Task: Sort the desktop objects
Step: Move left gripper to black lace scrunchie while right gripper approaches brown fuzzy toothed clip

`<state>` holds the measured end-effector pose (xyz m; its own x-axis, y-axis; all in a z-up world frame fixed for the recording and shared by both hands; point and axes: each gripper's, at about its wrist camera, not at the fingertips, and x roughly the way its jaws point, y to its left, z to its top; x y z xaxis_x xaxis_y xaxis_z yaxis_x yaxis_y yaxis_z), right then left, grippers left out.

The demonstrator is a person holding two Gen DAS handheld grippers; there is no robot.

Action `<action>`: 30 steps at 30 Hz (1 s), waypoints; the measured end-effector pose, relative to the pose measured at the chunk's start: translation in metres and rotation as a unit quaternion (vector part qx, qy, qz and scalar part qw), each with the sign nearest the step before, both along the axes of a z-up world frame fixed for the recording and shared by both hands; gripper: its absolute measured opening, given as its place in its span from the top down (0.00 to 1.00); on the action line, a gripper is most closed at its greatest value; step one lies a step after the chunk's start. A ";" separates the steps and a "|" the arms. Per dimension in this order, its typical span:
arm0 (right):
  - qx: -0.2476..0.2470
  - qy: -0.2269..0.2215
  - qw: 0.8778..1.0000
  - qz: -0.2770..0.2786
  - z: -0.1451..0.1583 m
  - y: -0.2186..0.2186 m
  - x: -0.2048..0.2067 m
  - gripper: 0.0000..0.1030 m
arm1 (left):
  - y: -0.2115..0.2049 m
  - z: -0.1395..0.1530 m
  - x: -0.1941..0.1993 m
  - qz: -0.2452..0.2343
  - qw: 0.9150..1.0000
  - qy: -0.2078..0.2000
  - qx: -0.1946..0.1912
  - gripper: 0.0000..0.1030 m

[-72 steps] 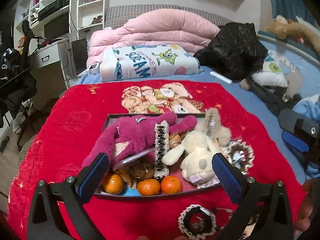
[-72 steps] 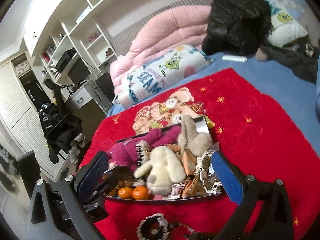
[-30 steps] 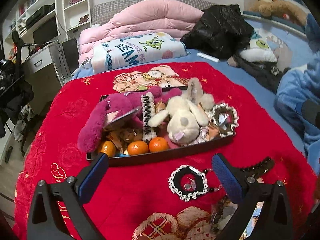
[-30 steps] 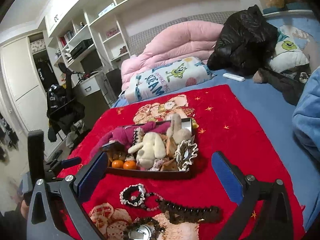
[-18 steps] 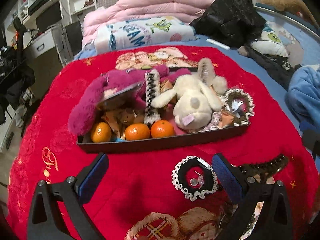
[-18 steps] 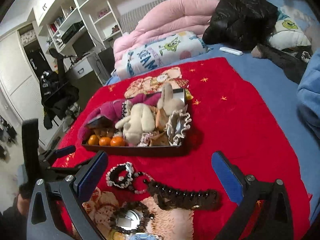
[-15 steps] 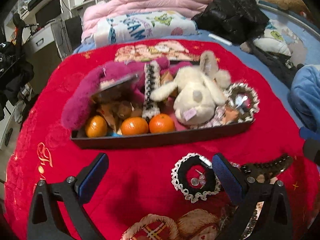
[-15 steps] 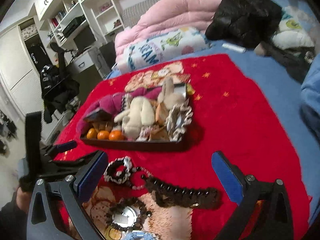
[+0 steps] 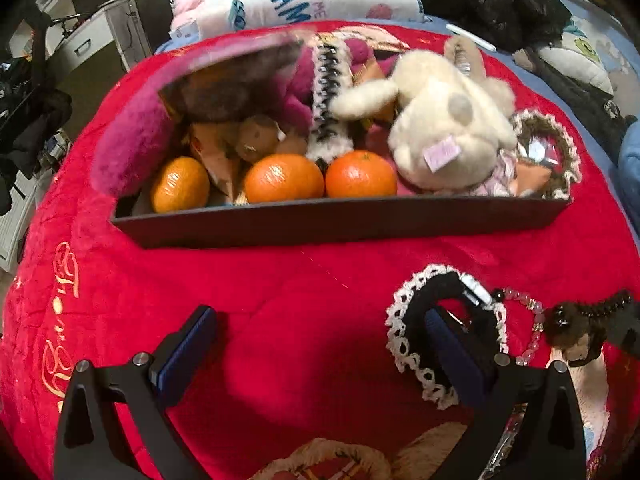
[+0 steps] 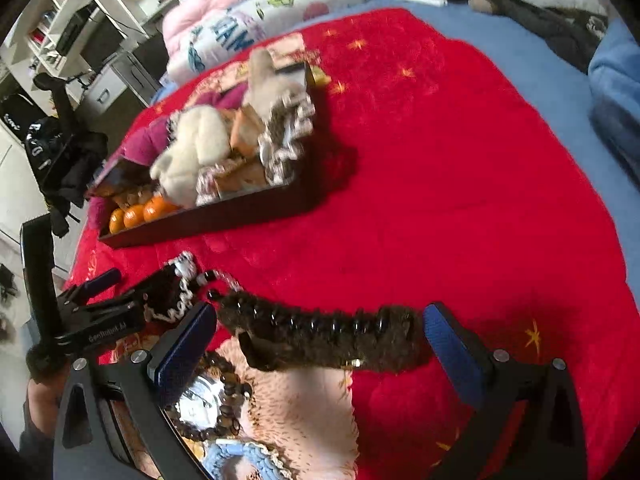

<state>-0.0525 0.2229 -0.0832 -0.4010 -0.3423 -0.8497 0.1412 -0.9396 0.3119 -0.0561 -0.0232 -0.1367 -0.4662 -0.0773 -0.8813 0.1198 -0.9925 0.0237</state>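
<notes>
Scrunchie [image 9: 442, 316], black with white lace, lies on red blanket [image 9: 280, 280] just in front of tray [image 9: 340, 220]; left gripper [image 9: 320, 344] spread wide, right finger inside its ring. Right wrist: right gripper [image 10: 320, 336] spread, empty, straddling brown hair claw [image 10: 328, 336] near tray [image 10: 224, 216].

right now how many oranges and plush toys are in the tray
oranges: 3
plush toys, cream and magenta: 2
total: 5, all inside the dark tray
</notes>
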 end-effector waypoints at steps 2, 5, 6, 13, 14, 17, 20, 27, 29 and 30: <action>0.004 -0.018 1.000 -0.003 -0.008 -0.001 -0.001 0.00 | 0.004 -0.003 -0.001 -0.007 1.000 0.003 -0.012 0.00; 0.005 -0.028 1.000 -0.013 -0.016 -0.002 -0.002 0.00 | 0.006 -0.005 -0.001 -0.007 1.000 0.005 -0.013 0.00; 0.008 -0.026 1.000 -0.016 -0.016 -0.003 -0.002 0.00 | 0.006 -0.006 -0.001 -0.008 1.000 0.005 -0.012 0.00; 0.027 -0.014 0.999 -0.036 -0.018 -0.013 -0.002 0.00 | 0.009 -0.009 -0.003 -0.008 1.000 0.007 -0.015 0.00; 0.027 -0.012 0.999 -0.040 -0.019 -0.014 -0.002 0.00 | 0.009 -0.009 -0.002 -0.008 1.000 0.008 -0.014 0.00; 0.021 -0.012 0.998 -0.060 -0.019 -0.013 -0.005 0.00 | 0.010 -0.010 -0.002 -0.008 1.000 0.010 -0.016 0.00; 0.017 -0.010 0.996 -0.088 -0.020 -0.012 -0.005 0.00 | 0.010 -0.009 -0.003 -0.007 1.000 0.012 -0.018 0.00; 0.021 0.000 0.995 -0.097 -0.021 -0.013 -0.004 0.00 | 0.011 -0.006 0.008 -0.006 1.000 0.011 -0.019 0.00; 0.023 0.005 0.996 -0.090 -0.020 -0.014 -0.004 0.07 | 0.011 -0.006 0.009 -0.006 1.000 0.010 -0.019 0.00; 0.021 0.008 0.996 -0.087 -0.018 -0.014 -0.003 0.10 | 0.011 -0.006 0.009 -0.005 1.000 0.010 -0.019 0.00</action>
<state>-0.0555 0.2090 -0.1015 -0.4654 -0.2307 -0.8545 -0.0207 -0.9623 0.2711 -0.0474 -0.0117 -0.1423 -0.4839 -0.1053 -0.8688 0.1099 -0.9922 0.0590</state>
